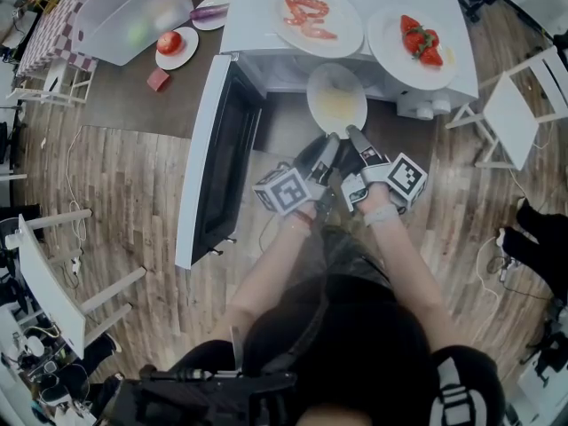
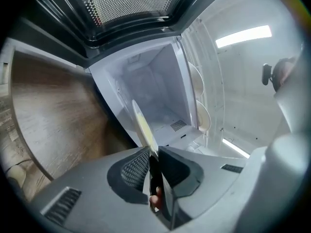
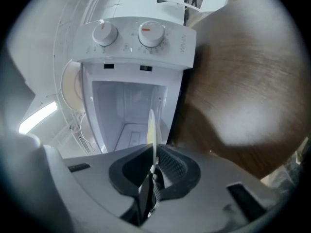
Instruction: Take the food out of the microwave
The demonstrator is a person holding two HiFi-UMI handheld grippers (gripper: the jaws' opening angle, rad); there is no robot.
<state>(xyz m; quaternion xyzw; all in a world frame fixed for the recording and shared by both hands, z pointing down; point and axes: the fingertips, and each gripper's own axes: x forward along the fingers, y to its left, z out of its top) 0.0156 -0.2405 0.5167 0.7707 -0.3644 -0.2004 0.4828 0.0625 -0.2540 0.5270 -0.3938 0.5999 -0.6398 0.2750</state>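
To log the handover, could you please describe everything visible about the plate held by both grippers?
The plate is round, white and ceramic-looking, with a pale yellow layer of food on it. It is face up, just outside the mouth of the open microwave. The left gripper and right gripper each clamp its near rim.

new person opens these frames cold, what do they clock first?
The left gripper and the right gripper each pinch the near rim of a white plate of yellowish food at the mouth of the microwave, whose door is swung wide open. On top of the microwave sit two more plates, one with strawberries, one with red pieces.
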